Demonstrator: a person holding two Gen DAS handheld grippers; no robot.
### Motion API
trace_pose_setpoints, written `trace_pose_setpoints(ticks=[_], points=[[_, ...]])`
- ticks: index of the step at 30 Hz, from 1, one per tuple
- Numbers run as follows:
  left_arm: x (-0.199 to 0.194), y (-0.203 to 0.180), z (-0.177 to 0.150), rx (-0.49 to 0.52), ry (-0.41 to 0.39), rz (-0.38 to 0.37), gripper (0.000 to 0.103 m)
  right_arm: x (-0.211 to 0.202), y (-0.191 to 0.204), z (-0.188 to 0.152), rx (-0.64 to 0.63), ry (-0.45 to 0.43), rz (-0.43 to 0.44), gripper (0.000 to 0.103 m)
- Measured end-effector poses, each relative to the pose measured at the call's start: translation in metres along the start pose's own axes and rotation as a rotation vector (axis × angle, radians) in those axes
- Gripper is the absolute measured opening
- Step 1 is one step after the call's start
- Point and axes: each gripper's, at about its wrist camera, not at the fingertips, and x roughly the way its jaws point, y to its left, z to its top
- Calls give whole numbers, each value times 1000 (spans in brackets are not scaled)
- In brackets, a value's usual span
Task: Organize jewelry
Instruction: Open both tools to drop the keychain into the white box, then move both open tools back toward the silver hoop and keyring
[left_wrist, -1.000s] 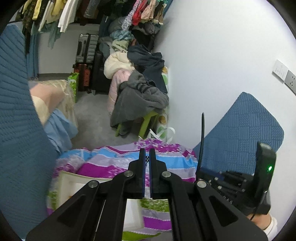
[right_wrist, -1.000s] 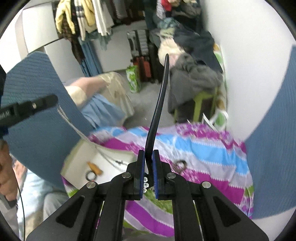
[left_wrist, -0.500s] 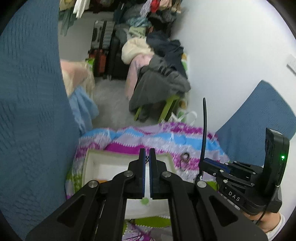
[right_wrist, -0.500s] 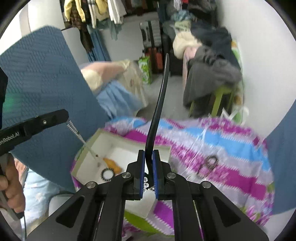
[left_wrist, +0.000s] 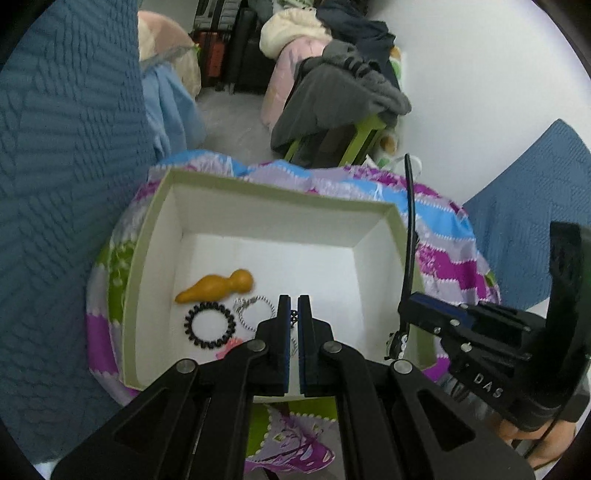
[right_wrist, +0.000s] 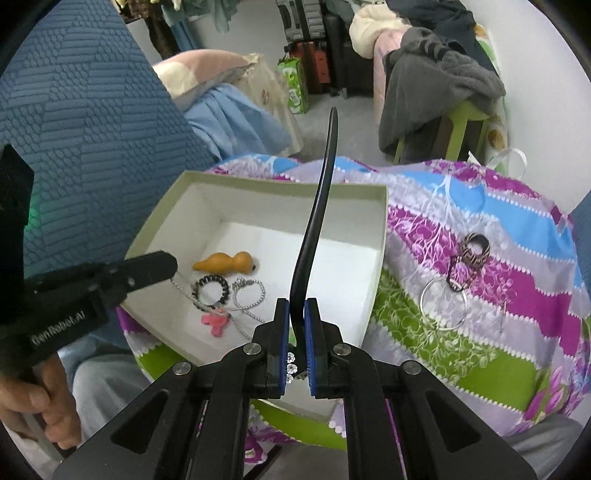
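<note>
Left wrist view: The left gripper (left_wrist: 294, 306) is hanging over a shallow white box (left_wrist: 155, 229) that is sitting on a purple, blue and green floral cloth (left_wrist: 454, 258). Its jaws are standing almost together, pinching a thin silver chain (left_wrist: 293, 334) with a small dark bead showing between the tips. Inside the box, an orange gourd-shaped charm (left_wrist: 218, 286) is lying near the left wall, a black beaded bracelet (left_wrist: 209, 325) just below it, and a silver bracelet (left_wrist: 255, 308) beside that, partly hidden by the jaws. The right gripper (left_wrist: 410, 310) is reaching in from the right at the box's right wall, gripping a curved black headband (left_wrist: 410, 236) that is rising upright above the rim.

Right wrist view: The right gripper (right_wrist: 297, 314) is holding its jaws narrowly clamped on the black headband (right_wrist: 317, 229), which is arching up over the box (right_wrist: 376, 258); small clear stones are showing at the headband's lower end between the pads. The left gripper (right_wrist: 170, 264) is entering from the left, a person's hand (right_wrist: 33, 402) wrapping its handle, with the silver chain (right_wrist: 192, 301) trailing from its tip down into the box, over the beaded bracelet (right_wrist: 211, 290) and past a pink clip (right_wrist: 214, 321). On the cloth (right_wrist: 517, 295) to the right of the box, a brown patterned ring (right_wrist: 474, 247) and a thin silver bangle (right_wrist: 443, 302) are lying close together.
</note>
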Motion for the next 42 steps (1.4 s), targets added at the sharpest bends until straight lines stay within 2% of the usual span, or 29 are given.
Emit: trace_pose_setpoints(ticks=[3, 4, 5, 6, 7, 8, 9, 16, 20, 31, 35, 39, 42], points=[[-3, 1, -2, -9, -5, -6, 3, -2, 1, 0, 4, 6, 26, 7], [-5, 2, -1, -13, -5, -12, 3, -4, 1, 1, 2, 6, 27, 11], [-5, 2, 1, -18, -2, -17, 8, -8, 1, 2, -3, 0, 32, 13], [-8, 1, 2, -22, 2, -14, 26, -13, 1, 4, -8, -9, 42, 20], [-9, 0, 3, -24, -2, -7, 38, -18, 1, 6, -9, -19, 52, 29], [-13, -2, 3, -23, -19, 0, 59, -22, 1, 8, -11, -27, 60, 31], [-21, -5, 3, -20, -56, 6, 64, -29, 1, 9, -18, -43, 70, 32], [-53, -26, 6, -8, -145, 9, 64, -78, -10, 17, -39, -156, 67, 33], [-65, -40, 9, -24, -190, -20, 64, -106, -23, 15, -51, -226, 45, 33], [-78, -103, 17, 32, -286, -25, 64, -156, -76, 1, -38, -351, -6, 33], [-74, -125, 19, 64, -303, -22, 64, -168, -96, -6, -45, -381, -24, 33], [-53, -147, 18, 49, -281, -78, 64, -173, -126, -15, -19, -405, -62, 33], [-33, -166, 13, 60, -248, -108, 63, -164, -148, -24, 3, -386, -98, 33]])
